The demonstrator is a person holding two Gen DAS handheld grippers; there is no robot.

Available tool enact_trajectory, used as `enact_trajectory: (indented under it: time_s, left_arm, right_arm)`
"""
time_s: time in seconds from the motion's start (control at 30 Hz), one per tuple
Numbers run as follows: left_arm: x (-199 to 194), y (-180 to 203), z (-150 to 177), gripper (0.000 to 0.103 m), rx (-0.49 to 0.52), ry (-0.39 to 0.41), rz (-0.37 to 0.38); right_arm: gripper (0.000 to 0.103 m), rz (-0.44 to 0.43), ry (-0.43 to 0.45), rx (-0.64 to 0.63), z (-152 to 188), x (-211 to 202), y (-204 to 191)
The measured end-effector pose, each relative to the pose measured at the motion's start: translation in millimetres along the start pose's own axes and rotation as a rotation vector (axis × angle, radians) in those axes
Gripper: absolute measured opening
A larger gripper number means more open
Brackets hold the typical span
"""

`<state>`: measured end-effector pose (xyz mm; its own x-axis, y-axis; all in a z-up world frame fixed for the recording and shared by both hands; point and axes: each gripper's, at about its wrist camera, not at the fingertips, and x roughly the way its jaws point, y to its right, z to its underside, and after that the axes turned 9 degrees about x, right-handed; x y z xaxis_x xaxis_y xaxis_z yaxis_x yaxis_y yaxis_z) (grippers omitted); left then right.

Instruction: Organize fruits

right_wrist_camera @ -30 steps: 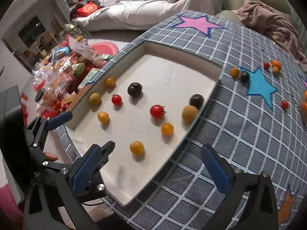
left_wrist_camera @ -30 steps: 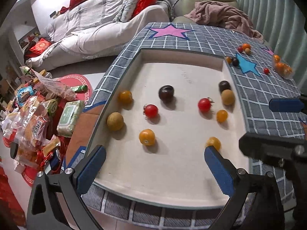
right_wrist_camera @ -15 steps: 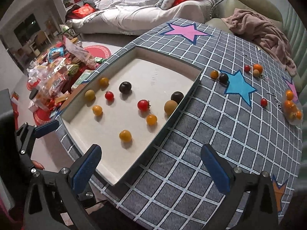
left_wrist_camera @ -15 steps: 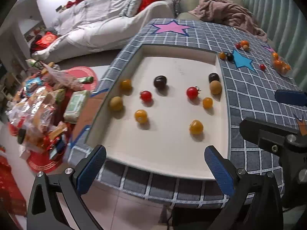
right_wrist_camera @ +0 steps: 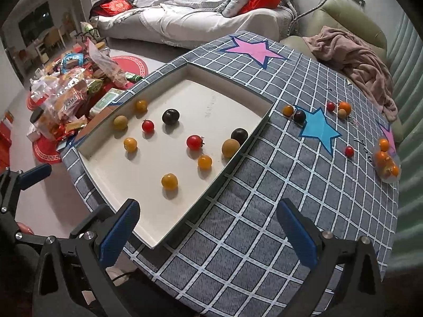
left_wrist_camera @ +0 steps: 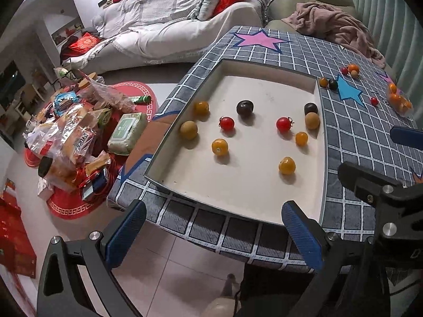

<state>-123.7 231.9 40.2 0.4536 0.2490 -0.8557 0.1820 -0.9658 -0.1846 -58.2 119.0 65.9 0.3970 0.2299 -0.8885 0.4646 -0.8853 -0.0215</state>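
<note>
A shallow white tray point(left_wrist_camera: 246, 185) point(right_wrist_camera: 148, 227) lies on the grey checked tablecloth point(right_wrist_camera: 277, 211). Inside it sit several small fruits: red tomatoes point(left_wrist_camera: 284, 124) point(right_wrist_camera: 194, 142), orange ones point(left_wrist_camera: 287, 165) point(right_wrist_camera: 169, 181), dark plums point(left_wrist_camera: 244, 107) point(right_wrist_camera: 170, 116) and tan ones point(left_wrist_camera: 188, 130) point(right_wrist_camera: 230, 147). More fruits lie on the cloth around the blue star point(right_wrist_camera: 318, 129), and several orange ones sit in a clear bag point(right_wrist_camera: 386, 159). My left gripper point(left_wrist_camera: 211, 235) hangs open below the tray's near edge, empty. My right gripper point(right_wrist_camera: 208, 235) is open over the cloth's near corner, empty.
A heap of snack packets and bags point(left_wrist_camera: 68, 137) covers the floor to the left, on red mats. A white-covered sofa point(left_wrist_camera: 164, 26) stands behind the table, and a pink blanket point(right_wrist_camera: 351, 55) lies at the far right. The right gripper's body point(left_wrist_camera: 383, 192) shows in the left view.
Both grippers have pulled back and up from the tray, so the table edge and floor now show. The fruits have not moved.
</note>
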Motion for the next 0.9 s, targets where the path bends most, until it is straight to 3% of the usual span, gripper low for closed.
enact_trajectory:
  time_s: [0.9]
  left_arm:
    - [-6.5,3.1,-2.0,0.103,0.017,0.017,-0.009]
  right_arm:
    - [0.103,0.000,0.014,-0.011,-0.5,-5.2,-2.9]
